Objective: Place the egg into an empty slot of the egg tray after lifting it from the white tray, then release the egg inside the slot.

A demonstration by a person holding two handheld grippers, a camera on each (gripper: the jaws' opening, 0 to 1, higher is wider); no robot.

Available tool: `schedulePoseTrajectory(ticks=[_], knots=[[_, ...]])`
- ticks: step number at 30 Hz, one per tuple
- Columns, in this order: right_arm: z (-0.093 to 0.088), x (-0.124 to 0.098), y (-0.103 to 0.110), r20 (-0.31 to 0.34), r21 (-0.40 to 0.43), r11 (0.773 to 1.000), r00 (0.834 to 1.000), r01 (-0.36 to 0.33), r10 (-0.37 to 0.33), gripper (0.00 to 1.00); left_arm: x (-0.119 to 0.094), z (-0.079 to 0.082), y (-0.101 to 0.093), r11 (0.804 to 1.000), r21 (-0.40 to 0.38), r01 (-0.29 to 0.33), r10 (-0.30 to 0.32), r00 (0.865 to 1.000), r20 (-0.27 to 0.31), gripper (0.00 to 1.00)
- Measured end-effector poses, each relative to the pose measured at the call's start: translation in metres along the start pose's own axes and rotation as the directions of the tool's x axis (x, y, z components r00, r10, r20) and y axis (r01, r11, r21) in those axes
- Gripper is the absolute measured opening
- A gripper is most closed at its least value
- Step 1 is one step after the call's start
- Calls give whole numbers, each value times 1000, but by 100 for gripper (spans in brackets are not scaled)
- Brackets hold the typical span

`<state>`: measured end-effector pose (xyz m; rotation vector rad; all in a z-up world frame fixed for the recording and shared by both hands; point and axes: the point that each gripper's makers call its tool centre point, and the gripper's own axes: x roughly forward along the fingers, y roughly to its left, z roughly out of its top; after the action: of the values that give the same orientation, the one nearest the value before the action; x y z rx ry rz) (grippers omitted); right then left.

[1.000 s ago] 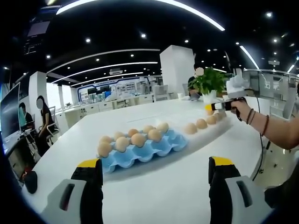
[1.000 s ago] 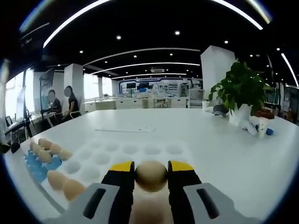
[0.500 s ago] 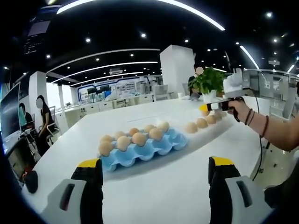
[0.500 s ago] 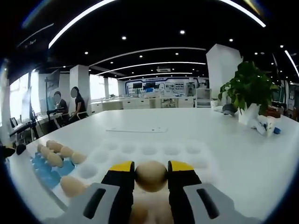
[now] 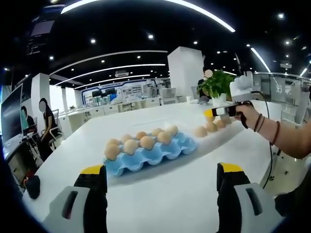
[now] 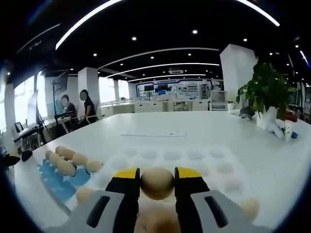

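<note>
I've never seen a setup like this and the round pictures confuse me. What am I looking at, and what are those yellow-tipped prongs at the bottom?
There is no robot here: a person holds a two-jaw tool in each hand, and a fisheye camera rides on each one, looking forward along its jaws. The yellow-tipped prongs are those jaws. In the left gripper view, the left tool is open and holds nothing. On the white table beyond it lies a blue egg tray, partly filled with eggs. Further right, the person's hand holds the right tool over the white tray. In the right gripper view, the right tool is shut on a brown egg. A potted plant stands behind.
</note>
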<state>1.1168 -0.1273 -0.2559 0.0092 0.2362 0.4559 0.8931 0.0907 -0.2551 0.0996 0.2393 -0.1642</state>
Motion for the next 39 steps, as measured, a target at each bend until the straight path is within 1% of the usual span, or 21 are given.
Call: schedulePoseTrajectory(ticks=[17, 22, 30, 39], knots=[[-2, 6, 42, -1, 7, 997, 998, -70, 70, 29, -3, -2, 2, 1000, -1, -6, 6, 1000, -6, 95], [-1, 9, 59, -3, -9, 995, 995, -103, 103, 29, -4, -1, 4, 1000, -4, -9, 9, 1000, -4, 95], [-2, 13, 77, -7, -10, 991, 991, -136, 136, 29, -3, -3, 6, 1000, -6, -11, 11, 1000, -9, 95], [-3, 16, 109, -7, -25, 981, 981, -192, 192, 29, -2, -2, 8, 1000, -5, -12, 12, 1000, -11, 95]])
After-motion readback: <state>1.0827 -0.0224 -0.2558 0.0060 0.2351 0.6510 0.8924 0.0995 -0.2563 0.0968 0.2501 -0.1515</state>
